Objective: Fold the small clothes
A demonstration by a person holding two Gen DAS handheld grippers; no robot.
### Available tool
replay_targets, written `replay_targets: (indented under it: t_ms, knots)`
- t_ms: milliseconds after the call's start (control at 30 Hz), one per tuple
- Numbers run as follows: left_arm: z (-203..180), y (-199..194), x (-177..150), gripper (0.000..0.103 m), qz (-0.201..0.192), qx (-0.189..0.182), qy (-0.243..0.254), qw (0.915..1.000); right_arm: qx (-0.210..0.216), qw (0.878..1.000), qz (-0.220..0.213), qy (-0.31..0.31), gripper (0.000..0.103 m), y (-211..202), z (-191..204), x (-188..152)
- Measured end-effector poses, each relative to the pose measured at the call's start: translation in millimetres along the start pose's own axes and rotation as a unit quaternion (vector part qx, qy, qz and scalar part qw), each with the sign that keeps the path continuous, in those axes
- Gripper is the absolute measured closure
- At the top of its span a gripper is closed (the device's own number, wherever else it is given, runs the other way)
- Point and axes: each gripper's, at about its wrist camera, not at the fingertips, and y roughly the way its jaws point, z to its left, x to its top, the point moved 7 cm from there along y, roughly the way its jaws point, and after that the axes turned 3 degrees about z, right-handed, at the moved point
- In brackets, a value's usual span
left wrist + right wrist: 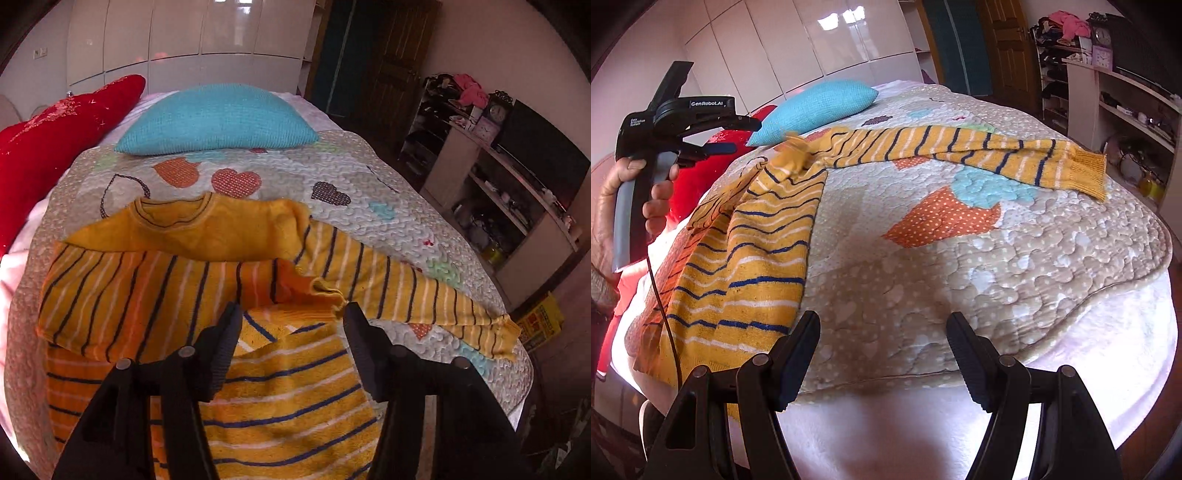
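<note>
Since one sleeve [173, 291] is folded over, both grippers [291, 314] [882, 325] gape apart, holding nothing; pinch the other sleeve's cuff [1089, 173]; lay it flat across the sweater [288, 398].

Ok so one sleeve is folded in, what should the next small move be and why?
Probably the right gripper, open and empty, should reach for the cuff of the outstretched sleeve; it lies flat on the quilt, unlike the folded sleeve.
</note>
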Motion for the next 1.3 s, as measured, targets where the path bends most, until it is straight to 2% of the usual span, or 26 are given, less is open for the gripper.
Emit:
replay_targets:
  t_ms: [100, 167, 233, 333, 433, 500, 600, 700, 767, 867, 900, 933, 967, 1000, 1033, 1100, 1167, 1200, 1300]
  knots:
    - [4, -10, -19, 0.043, 0.004, -0.007, 0.017, 0.9998, 0.001, 1.000, -0.001, -0.001, 0.027, 0, -1, 4]
    - [21, -25, -34, 0.029, -0.012, 0.015, 0.022, 0.9996, 0.006, 1.000, -0.002, -0.007, 0.027, 3, 4, 10]
    - [50, -41, -49, 0.022, -0.036, 0.064, 0.021, 0.9971, 0.011, 1.000, -0.004, -0.018, 0.027, 9, 15, 21]
    - [108, -54, -77, 0.022, -0.042, 0.151, -0.001, 0.9876, 0.021, 0.999, -0.003, -0.036, 0.027, 23, 39, 40]
    - [168, -60, -106, 0.021, -0.033, 0.187, -0.055, 0.9803, 0.023, 0.998, -0.006, -0.059, 0.027, 43, 65, 65]
    - [199, -59, -126, 0.021, -0.026, 0.184, -0.098, 0.9776, 0.013, 0.997, -0.011, -0.073, 0.027, 59, 81, 86]
    - [234, -58, -153, 0.022, -0.021, 0.157, -0.167, 0.9731, 0.016, 0.998, -0.002, -0.068, 0.027, 87, 100, 120]
    - [259, -62, -168, 0.022, -0.036, 0.104, -0.240, 0.9645, 0.032, 0.999, 0.023, -0.032, 0.027, 120, 114, 153]
    - [266, -67, -172, 0.022, -0.055, 0.071, -0.263, 0.9605, 0.041, 0.998, 0.055, -0.004, 0.027, 148, 122, 167]
    - [265, -67, -175, 0.020, -0.061, 0.065, -0.263, 0.9606, 0.035, 0.994, 0.099, 0.032, 0.028, 186, 128, 177]
    - [261, -66, -173, 0.019, -0.057, 0.069, -0.257, 0.9623, 0.040, 0.993, 0.103, 0.041, 0.036, 193, 128, 181]
    - [258, -65, -173, 0.017, -0.052, 0.072, -0.250, 0.9642, 0.048, 0.992, 0.105, 0.049, 0.061, 198, 129, 186]
    - [256, -64, -172, 0.016, -0.048, 0.075, -0.244, 0.9656, 0.058, 0.991, 0.109, 0.056, 0.070, 202, 129, 190]
    - [254, -63, -171, 0.015, -0.045, 0.078, -0.241, 0.9664, 0.055, 0.991, 0.105, 0.065, 0.071, 204, 127, 195]
    - [254, -62, -169, 0.015, -0.040, 0.079, -0.239, 0.9670, 0.035, 0.993, 0.097, 0.065, 0.072, 204, 124, 200]
    - [254, -61, -167, 0.015, -0.026, 0.075, -0.233, 0.9692, -0.034, 0.995, 0.087, 0.043, 0.071, 206, 118, 207]
    - [255, -64, -168, 0.015, -0.012, 0.069, -0.219, 0.9732, -0.096, 0.992, 0.076, 0.005, 0.053, 202, 120, 211]
    - [255, -68, -170, 0.015, -0.008, 0.066, -0.214, 0.9746, -0.108, 0.992, 0.070, -0.008, 0.047, 198, 125, 211]
    - [262, -82, -178, 0.015, -0.006, 0.078, -0.202, 0.9763, -0.079, 0.995, 0.049, -0.037, 0.033, 176, 142, 200]
